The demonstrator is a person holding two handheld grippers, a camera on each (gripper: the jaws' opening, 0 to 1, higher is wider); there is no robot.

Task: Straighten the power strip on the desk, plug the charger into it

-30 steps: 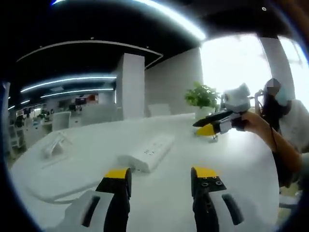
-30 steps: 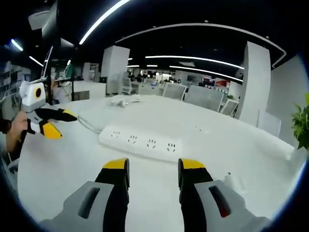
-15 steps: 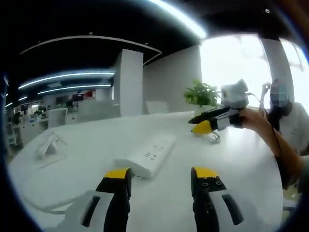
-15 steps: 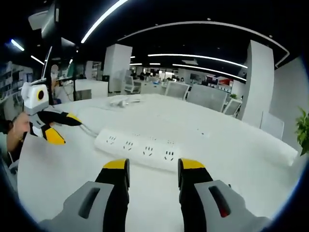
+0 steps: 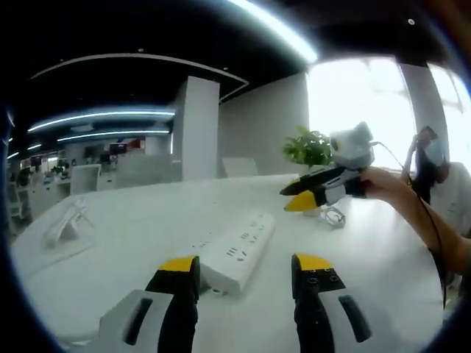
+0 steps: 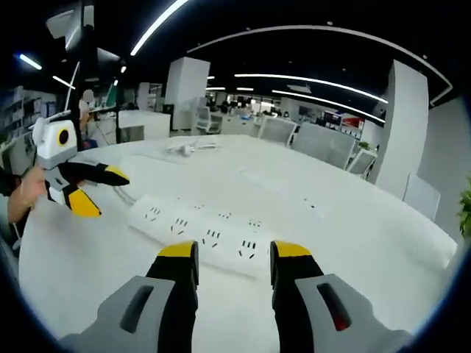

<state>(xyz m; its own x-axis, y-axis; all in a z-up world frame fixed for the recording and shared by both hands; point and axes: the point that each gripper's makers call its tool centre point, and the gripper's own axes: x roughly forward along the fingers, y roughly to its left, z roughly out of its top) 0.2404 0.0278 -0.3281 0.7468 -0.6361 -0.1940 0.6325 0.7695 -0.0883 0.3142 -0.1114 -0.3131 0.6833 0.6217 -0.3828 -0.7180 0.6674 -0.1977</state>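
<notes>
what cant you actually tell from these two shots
- Power strip, left gripper view: its near end sits behind the left gripper, so the cord exit is hidden.
- Power strip, right gripper view: its near edge is covered by the right gripper.
- Small white item beyond the right gripper, left gripper view: too blurred to say if it is the charger.
- White objects far across the desk, right gripper view: too small to identify.
</notes>
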